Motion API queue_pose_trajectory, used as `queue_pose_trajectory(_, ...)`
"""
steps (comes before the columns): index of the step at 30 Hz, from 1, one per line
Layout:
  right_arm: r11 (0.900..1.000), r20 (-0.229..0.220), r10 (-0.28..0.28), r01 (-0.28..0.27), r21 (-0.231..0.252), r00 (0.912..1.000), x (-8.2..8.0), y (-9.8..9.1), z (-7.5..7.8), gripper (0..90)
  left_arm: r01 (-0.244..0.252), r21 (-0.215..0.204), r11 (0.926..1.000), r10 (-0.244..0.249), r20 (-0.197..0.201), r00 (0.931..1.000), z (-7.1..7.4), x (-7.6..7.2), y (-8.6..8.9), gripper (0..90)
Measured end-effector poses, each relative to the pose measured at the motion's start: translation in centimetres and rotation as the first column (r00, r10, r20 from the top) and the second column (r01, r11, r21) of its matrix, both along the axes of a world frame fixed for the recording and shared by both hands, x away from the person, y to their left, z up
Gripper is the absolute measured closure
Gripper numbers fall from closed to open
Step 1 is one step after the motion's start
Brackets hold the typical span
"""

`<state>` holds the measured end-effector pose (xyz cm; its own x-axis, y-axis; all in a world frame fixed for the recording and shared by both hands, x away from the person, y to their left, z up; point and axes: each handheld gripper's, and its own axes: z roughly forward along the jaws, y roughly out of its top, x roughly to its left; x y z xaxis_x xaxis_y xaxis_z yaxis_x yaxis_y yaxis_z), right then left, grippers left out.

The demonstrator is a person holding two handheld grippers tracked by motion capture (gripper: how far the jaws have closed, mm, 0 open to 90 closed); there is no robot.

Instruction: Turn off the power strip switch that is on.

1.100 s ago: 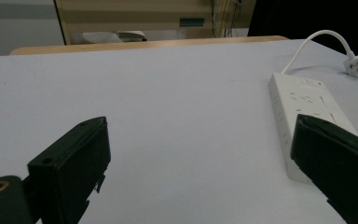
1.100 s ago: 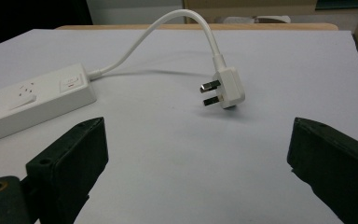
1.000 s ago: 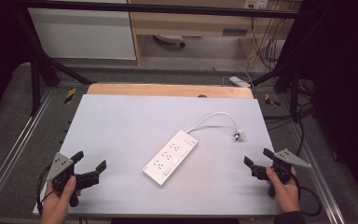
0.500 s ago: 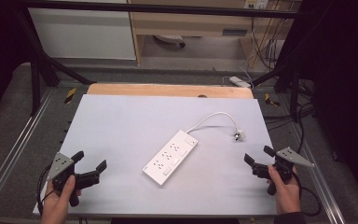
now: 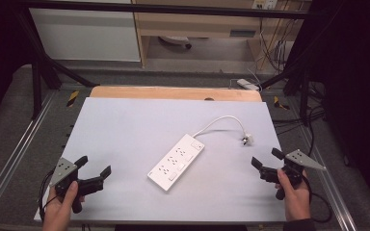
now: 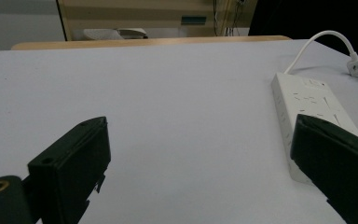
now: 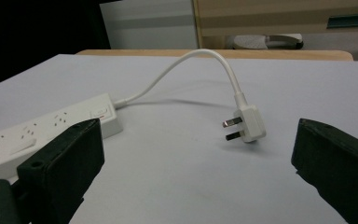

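Grey table (image 5: 125,125) fronts a wooden cabinet (image 5: 197,24). White power strip (image 5: 177,161) lies diagonally, cord curved. Both grippers, left gripper (image 5: 94,174) and right gripper (image 5: 265,162), have jaws apart.

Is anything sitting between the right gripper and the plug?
Nothing visible. The right gripper is open and aimed toward the plug, with only bare mat between them. The power strip lies off to the side, clear of that path.

Grey floor (image 5: 9,120), black frame posts (image 5: 33,62), wooden cabinet (image 5: 197,24) behind, white panel (image 5: 84,33) left.
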<state>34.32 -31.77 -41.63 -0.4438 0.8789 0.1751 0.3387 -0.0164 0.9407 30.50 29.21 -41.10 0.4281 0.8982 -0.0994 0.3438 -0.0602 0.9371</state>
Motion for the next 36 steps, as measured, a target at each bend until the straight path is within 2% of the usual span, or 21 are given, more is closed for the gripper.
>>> queue_pose_trajectory(10,1.0,0.032,0.003,-0.003,0.009,0.9995,-0.1,1.1,1.5,2.7,0.004,0.0,1.0,-0.004,-0.002,1.0,0.0,0.0,-0.1,4.7)
queue_pose_trajectory(36,0.9987,0.018,0.047,-0.047,-0.021,0.9987,1.6,6.4,4.0,2.9,0.013,0.009,0.9999,-0.013,-0.004,0.9999,-0.1,0.0,-0.2,4.7)
